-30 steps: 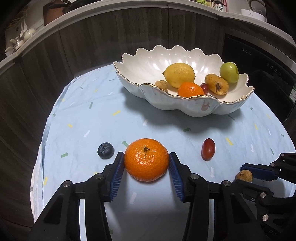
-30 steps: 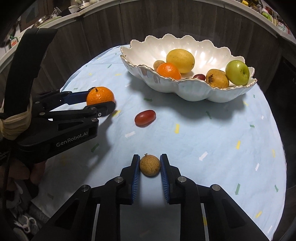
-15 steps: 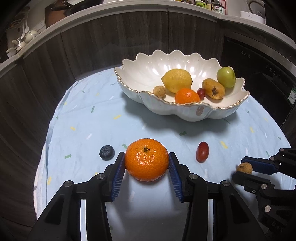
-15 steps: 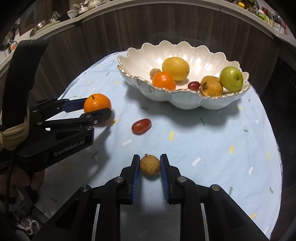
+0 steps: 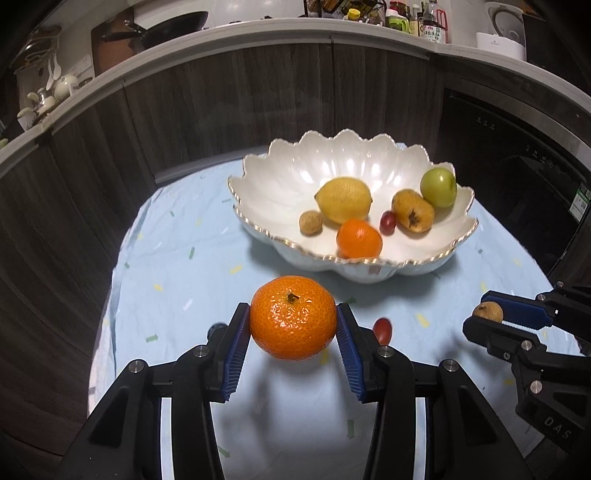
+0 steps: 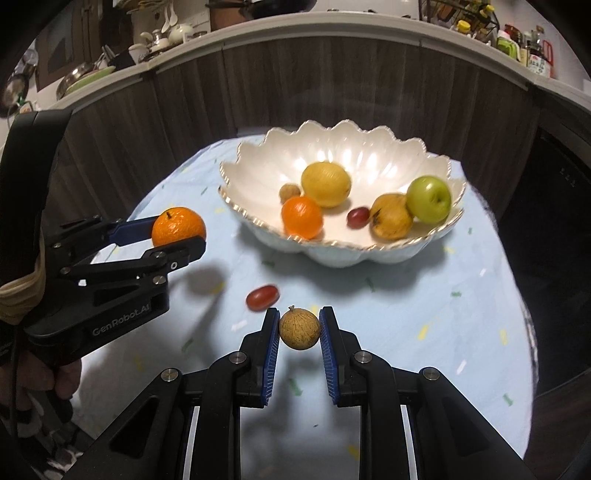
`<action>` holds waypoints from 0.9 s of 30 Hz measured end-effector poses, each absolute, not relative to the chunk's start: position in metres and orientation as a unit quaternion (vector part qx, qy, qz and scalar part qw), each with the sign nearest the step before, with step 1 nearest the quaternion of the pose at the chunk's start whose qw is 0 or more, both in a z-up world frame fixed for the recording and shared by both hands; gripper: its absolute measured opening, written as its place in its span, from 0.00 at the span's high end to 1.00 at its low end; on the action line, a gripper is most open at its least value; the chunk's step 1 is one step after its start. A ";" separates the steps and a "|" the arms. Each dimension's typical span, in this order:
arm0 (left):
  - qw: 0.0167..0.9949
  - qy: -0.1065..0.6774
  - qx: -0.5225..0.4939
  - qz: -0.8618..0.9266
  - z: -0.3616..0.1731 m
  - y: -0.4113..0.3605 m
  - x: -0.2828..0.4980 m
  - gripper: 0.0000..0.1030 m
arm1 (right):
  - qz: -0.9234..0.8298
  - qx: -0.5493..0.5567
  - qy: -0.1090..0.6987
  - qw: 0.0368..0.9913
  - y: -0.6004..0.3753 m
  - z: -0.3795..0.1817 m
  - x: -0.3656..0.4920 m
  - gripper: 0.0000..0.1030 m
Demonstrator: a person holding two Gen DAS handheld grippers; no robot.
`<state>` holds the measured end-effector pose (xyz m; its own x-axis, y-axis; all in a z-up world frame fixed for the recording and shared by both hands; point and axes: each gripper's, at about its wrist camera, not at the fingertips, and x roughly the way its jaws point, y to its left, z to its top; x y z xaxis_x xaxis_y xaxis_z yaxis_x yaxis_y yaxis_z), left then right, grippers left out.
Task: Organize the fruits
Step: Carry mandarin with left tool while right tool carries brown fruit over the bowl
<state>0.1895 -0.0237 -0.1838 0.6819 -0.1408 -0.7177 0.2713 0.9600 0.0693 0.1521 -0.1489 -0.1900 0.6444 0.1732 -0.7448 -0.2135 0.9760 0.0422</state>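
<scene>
A glossy mandarin (image 5: pixel 293 322), stem up, is clamped above the desk (image 5: pixel 177 258), and a small tan longan (image 6: pixel 299 329) is likewise pinched aloft. A red grape (image 6: pixel 262 297) lies on the blue cloth before the scalloped white bowl (image 6: pixel 255 177) — inside it, a lemon (image 6: pixel 325 184), an orange (image 6: pixel 302 216), a green apple (image 6: pixel 429 199) and a brown-yellow fruit (image 6: pixel 390 220).

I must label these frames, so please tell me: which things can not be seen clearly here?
- Blueberry: left wrist view, mostly hidden behind the left gripper; absent from the right wrist view.
- Red grape on the cloth: blurred in the right wrist view.
- Counter bottles: labels too small to read.
- Person's hand: cut off by the right wrist view's edge.
</scene>
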 end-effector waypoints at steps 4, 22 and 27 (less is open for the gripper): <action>0.916 0.377 0.081 -0.113 -0.172 -0.027 0.193 0.56 | 0.100 -0.021 0.398 0.911 -0.157 -0.179 0.157 0.77; 0.928 0.346 0.076 -0.119 -0.138 -0.041 0.228 0.56 | 0.077 -0.012 0.358 0.930 -0.177 -0.143 0.191 0.77; 0.928 0.345 0.073 -0.121 -0.136 -0.043 0.241 0.56 | 0.074 -0.010 0.355 0.932 -0.179 -0.140 0.203 0.77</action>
